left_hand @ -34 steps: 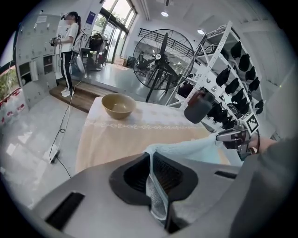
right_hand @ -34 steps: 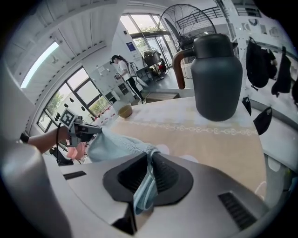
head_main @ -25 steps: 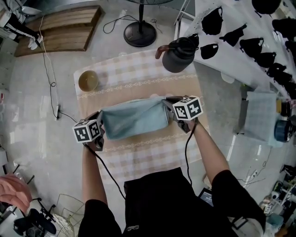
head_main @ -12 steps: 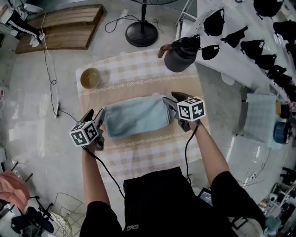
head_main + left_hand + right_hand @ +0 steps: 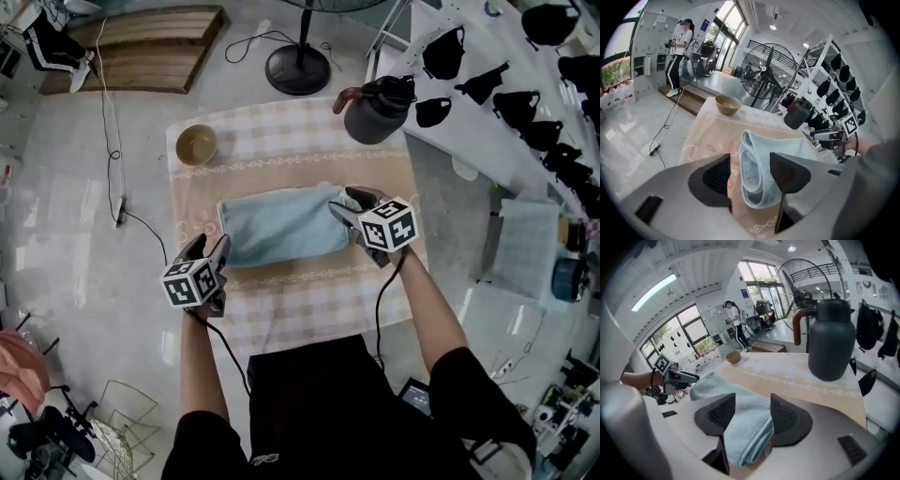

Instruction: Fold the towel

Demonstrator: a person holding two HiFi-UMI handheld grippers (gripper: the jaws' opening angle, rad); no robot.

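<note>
Where it lies at the middle of the counter (image 5: 291, 314), the pale blue towel (image 5: 281, 225) forms a thick folded rectangle. Left tool (image 5: 212, 247) and right tool (image 5: 345, 202) have just opened wide, each framing a towel end, apparently without pressing it.

The worktop (image 5: 281, 122) is viewed steeply from overhead. The towel (image 5: 281, 225) is shared, seen close from opposite ends by cameras on the left tool (image 5: 208, 246) and right tool (image 5: 349, 201).

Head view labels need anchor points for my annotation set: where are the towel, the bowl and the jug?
towel (image 5: 281, 225): head view, middle of its folded top layer.
bowl (image 5: 197, 144): head view, centre of its inside.
jug (image 5: 375, 122): head view, its dark body.
</note>
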